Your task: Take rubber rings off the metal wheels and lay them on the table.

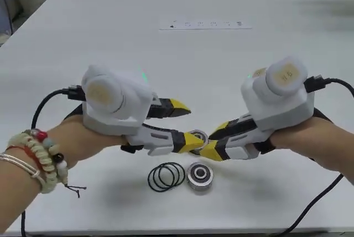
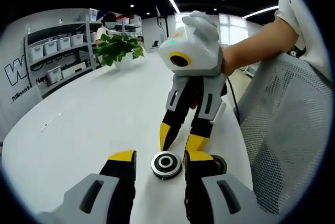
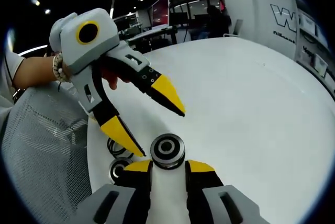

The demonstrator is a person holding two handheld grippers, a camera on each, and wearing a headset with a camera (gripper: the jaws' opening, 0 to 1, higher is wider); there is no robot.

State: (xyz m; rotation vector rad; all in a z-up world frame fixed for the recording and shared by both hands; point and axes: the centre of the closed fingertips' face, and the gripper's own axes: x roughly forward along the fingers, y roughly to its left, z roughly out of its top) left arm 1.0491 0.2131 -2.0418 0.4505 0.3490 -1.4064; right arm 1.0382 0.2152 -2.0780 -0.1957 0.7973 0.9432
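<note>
Head view: a metal wheel (image 1: 197,137) sits between the tips of the two claws, close to the white worktop (image 1: 221,54) and near its front edge. The right claw (image 1: 213,140) pinches this wheel between its yellow-tipped jaws. The left claw (image 1: 191,125) is spread wide, with its lower tip against the wheel's left side and its upper tip well clear above it. It cannot be told whether a ring is still seated on this wheel. Just in front, a few loose black rubber rings (image 1: 166,176) lie overlapping on the worktop. A second metal wheel (image 1: 199,175) lies flat just beside them on their right. In the right gripper view the pinched wheel stands at the tips of that claw's own jaws, and the left claw enters from the left with jaws apart. In the left gripper view the wheel lies between that claw's parted jaws, nearer the right-hand one. Beaded bracelets (image 1: 44,156) circle the person's left wrist. A potted plant (image 2: 118,48) stands at the worktop's far end.
</note>
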